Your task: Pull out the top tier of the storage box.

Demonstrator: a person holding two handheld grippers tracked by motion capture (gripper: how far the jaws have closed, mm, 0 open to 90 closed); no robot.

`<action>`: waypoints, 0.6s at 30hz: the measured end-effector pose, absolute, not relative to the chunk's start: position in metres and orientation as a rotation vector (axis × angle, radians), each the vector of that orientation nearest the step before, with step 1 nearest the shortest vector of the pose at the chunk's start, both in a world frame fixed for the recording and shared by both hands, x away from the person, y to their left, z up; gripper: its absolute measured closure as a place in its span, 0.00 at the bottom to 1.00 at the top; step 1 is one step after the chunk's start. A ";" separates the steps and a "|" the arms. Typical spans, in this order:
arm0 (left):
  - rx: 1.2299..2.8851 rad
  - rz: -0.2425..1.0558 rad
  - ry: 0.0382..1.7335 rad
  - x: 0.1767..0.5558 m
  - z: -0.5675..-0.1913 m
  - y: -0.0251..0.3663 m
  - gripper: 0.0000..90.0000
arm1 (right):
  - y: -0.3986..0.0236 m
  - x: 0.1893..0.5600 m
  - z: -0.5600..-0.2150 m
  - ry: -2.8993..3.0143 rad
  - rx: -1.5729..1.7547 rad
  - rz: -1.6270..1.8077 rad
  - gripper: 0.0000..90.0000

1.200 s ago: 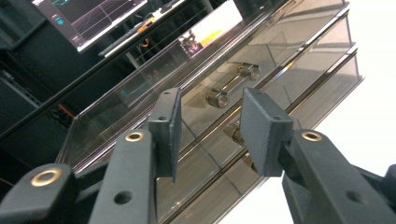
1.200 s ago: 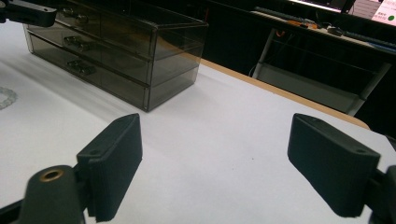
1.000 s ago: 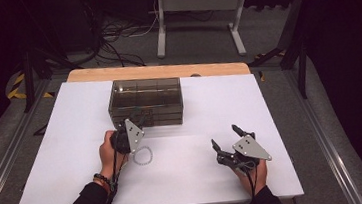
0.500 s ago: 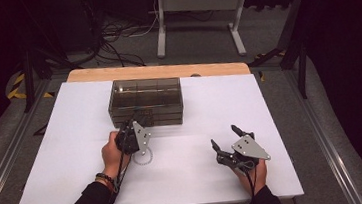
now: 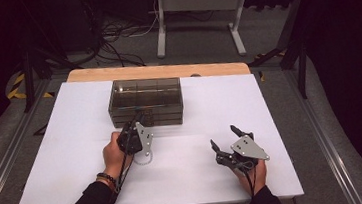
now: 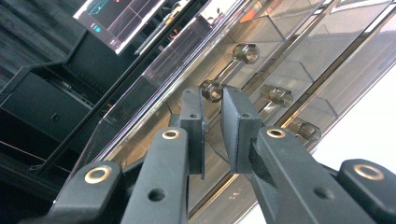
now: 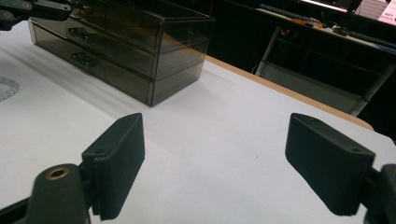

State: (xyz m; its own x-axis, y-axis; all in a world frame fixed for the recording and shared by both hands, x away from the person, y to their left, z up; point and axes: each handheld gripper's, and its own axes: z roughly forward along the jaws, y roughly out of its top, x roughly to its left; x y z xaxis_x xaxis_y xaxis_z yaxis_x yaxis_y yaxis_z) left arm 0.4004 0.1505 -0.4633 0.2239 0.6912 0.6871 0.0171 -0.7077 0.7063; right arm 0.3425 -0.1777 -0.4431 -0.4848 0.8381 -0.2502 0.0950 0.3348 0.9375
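A smoky clear drawer box (image 5: 146,98) stands at the back middle of the white table (image 5: 280,107). My left gripper (image 5: 138,118) is pressed up against its front. In the left gripper view the jaws (image 6: 212,93) are nearly together, closed on a small clear drawer knob (image 6: 211,90) at their tips. Other knobs (image 6: 279,95) show on the drawer fronts beside it. My right gripper (image 5: 222,134) rests at the front right of the table, wide open with nothing between its pads (image 7: 116,154). It points toward the box (image 7: 116,42).
A small beaded ring (image 5: 144,160) lies on the table just below my left hand, also seen as beads (image 7: 5,88) in the right gripper view. A wooden strip (image 5: 156,70) edges the table's far side, with a desk frame and cables beyond.
My left gripper has shifted slightly right and forward onto the box's front. The right gripper has stayed in place, open.
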 end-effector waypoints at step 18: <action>1.935 1.544 0.631 0.397 -0.463 0.150 0.89 | -0.176 0.342 -0.444 1.837 0.818 1.198 0.24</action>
State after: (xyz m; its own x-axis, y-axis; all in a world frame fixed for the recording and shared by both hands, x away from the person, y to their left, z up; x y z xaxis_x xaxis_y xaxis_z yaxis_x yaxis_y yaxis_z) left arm 0.3966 0.1503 -0.4632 0.2189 0.6777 0.7020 0.0081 -0.7207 0.6932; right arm 0.3420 -0.1763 -0.4439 -0.4888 0.8327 -0.2601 0.0982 0.3487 0.9321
